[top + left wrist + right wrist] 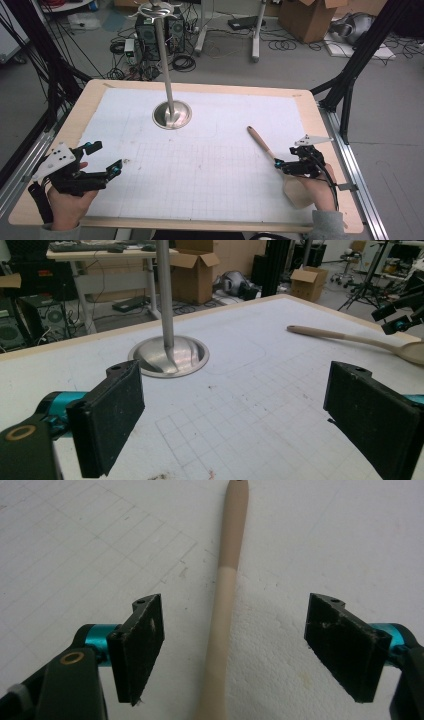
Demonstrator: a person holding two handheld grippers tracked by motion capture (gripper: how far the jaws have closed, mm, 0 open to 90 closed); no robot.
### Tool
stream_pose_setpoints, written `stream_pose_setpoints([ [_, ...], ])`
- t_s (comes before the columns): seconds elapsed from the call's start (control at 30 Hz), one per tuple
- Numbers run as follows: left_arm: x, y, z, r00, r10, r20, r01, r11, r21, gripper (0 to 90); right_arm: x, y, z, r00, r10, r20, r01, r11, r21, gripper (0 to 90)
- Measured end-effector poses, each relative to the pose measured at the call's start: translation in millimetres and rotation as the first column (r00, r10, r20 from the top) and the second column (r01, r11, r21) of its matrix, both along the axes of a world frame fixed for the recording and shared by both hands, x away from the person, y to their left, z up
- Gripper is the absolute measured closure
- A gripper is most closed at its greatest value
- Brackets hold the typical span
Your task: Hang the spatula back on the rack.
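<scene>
So the spoon [272,157] lies flat on the table [200,150] around 4 o'clock, handle pointing up toward 11, probably so it's easy to straddle. Right hand-held gripper [234,650] sits over the handle, jaws spread wide on either side, not touching it yet. Left hand-held gripper [235,425] hangs at 8 o'clock, wide apart too, holding nothing. Stand [172,114] sits at 12.

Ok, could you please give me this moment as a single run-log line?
left gripper: open, over mat, holding nothing | right gripper: open, jaws either side of wooden spoon handle, not closed | metal stand: upright, mid-table
</scene>
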State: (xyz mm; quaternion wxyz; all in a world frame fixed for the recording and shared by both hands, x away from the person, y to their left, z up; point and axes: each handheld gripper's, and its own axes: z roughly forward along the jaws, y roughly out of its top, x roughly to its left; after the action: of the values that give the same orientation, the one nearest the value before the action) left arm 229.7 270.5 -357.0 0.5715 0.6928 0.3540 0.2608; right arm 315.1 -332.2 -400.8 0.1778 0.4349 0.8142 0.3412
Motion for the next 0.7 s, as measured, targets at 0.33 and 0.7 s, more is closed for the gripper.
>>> stream_pose_setpoints([
  [0.33, 0.7, -1.0, -0.8, 1.0000, -0.002, -0.004, 0.002, 1.0000, 0.002, 9.7, 3.6, 4.6, -4.7, 0.9997, -0.010, -0.020, 0.010, 1.000, -0.016, 23.1],
  [0.7, 1.3, -0.7, -1.7, 0.9999, -0.001, -0.010, 0.002, 1.0000, 0.007, 9.7, 9.3, 9.3, -14.0, 0.9983, -0.040, -0.043, 0.038, 0.999, -0.032, 20.5],
])
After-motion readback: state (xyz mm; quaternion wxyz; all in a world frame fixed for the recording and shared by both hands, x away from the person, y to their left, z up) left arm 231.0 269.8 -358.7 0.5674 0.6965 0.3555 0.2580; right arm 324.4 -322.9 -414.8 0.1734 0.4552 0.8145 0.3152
